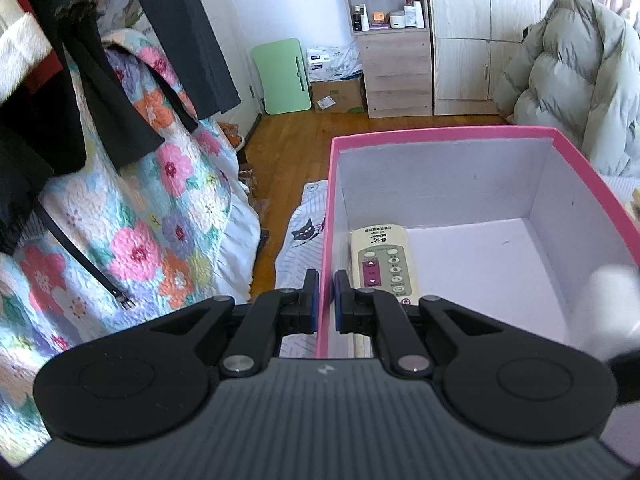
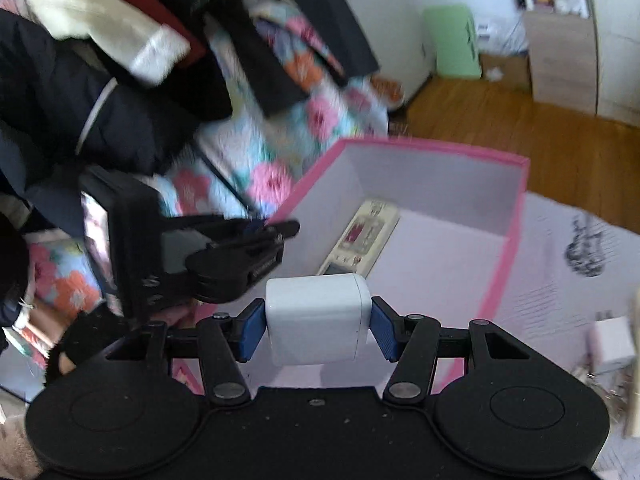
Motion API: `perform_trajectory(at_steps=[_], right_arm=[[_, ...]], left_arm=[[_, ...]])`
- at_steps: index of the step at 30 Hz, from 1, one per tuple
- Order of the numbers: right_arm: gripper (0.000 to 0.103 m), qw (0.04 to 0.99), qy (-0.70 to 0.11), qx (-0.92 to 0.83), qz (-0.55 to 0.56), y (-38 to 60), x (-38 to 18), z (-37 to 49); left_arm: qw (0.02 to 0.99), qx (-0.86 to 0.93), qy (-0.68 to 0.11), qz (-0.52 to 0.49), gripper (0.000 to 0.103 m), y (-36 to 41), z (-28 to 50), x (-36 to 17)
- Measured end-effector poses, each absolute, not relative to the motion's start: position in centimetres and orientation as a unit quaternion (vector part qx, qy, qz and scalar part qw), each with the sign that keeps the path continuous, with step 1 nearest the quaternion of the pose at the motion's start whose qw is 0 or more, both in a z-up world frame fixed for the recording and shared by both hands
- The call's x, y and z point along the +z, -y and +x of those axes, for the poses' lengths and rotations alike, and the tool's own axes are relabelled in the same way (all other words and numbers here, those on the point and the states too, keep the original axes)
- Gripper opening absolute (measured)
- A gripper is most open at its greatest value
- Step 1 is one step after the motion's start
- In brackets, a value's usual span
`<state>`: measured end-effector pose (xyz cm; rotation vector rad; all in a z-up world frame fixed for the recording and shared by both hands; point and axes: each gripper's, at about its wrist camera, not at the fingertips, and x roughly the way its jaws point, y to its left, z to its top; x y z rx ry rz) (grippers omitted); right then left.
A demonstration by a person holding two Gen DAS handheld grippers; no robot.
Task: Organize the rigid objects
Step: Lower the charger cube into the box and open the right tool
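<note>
A pink box (image 1: 440, 133) with a white inside stands on the bed. A beige remote control (image 1: 382, 264) lies along its left wall, also seen as the remote (image 2: 360, 236) in the right wrist view. My left gripper (image 1: 327, 300) is shut on the box's left wall, one pad inside and one outside; it shows as the left gripper (image 2: 276, 232) at the pink box (image 2: 516, 216) edge. My right gripper (image 2: 318, 320) is shut on a white charger block (image 2: 316, 316), held above the box's near end. A blurred white shape (image 1: 612, 308) sits at the right edge.
Another small white plug (image 2: 612, 344) lies on the cat-print sheet (image 2: 560, 280) right of the box. A floral quilt (image 1: 132, 216) and dark hanging clothes (image 1: 100, 100) crowd the left. Wooden floor (image 1: 296, 136), a shelf unit (image 1: 386, 36) and a grey puffer coat (image 1: 576, 72) lie beyond.
</note>
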<state>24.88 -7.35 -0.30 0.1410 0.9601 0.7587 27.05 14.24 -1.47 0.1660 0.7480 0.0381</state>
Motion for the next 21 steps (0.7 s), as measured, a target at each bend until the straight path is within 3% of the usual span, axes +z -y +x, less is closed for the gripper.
perform_trajectory(at_steps=[7, 13, 21], right_arm=[[0.061, 0.788, -0.512, 0.341, 0.025, 4.2, -3.5, 26.3], [0.061, 0.742, -0.582, 0.324, 0.068, 3.4, -6.2, 28.5], [0.062, 0.722, -0.591, 0.318, 0.166, 3.9, -7.4, 29.5]], left_arm=[[0.928, 0.019, -0.363, 0.077, 0.006, -14.2, 26.8, -1.6], [0.93, 0.017, -0.359, 0.072, 0.006, -14.3, 26.6, -1.4], [0.928, 0.01, -0.37, 0.037, 0.005, -15.3, 26.8, -1.5]])
